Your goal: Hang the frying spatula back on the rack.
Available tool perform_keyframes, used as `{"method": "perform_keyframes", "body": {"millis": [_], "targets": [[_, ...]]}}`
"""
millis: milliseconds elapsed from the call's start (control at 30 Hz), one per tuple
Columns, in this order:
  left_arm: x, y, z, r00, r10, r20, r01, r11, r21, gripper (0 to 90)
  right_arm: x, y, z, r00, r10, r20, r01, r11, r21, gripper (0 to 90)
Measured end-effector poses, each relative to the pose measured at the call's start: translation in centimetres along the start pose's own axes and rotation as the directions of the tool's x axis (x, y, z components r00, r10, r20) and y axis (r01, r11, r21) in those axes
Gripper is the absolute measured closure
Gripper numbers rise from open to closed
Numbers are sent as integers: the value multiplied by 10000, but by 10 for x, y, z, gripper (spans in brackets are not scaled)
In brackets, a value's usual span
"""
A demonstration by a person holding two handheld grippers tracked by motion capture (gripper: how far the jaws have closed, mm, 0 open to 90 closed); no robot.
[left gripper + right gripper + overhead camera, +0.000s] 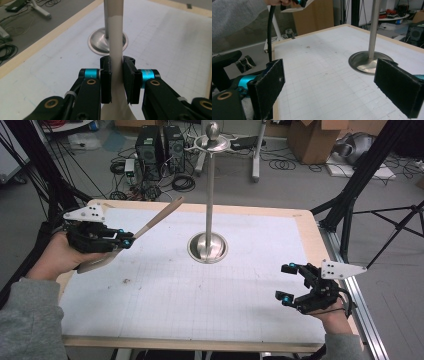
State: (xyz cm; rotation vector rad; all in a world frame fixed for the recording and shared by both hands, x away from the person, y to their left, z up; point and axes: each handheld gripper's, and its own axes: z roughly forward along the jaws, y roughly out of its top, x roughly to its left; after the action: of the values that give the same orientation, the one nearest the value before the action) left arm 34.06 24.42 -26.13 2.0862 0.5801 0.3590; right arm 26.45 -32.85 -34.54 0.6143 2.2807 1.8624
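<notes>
A beige spatula (pixel 155 217) is held in the air over the table's left side, its handle pointing up and to the right, its broad blade (pixel 97 262) low by the hand. My left gripper (pixel 129 240) is shut on it. In the left gripper view the pads press on the spatula's narrow neck (pixel 116 67). A steel stand (pixel 208 200) with a round base (pixel 207 247) and a ball top rises from the table's middle. My right gripper (pixel 286 282) rests open near the front right; its pads (pixel 269 85) hold nothing.
The white gridded mat (pixel 200 285) covers a wood-rimmed table (pixel 305 220). Black frame legs stand at both sides. On the floor behind lie computer towers (pixel 160 145), cables and cardboard boxes (pixel 315 140).
</notes>
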Motion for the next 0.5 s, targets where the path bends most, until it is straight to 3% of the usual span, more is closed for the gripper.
{"method": "perform_keyframes", "body": {"millis": [500], "targets": [[6, 43, -12, 9995, 287, -166, -292, 9991, -299, 774, -1, 0, -3, 10000, 18, -7, -18, 9999, -151, 86]]}}
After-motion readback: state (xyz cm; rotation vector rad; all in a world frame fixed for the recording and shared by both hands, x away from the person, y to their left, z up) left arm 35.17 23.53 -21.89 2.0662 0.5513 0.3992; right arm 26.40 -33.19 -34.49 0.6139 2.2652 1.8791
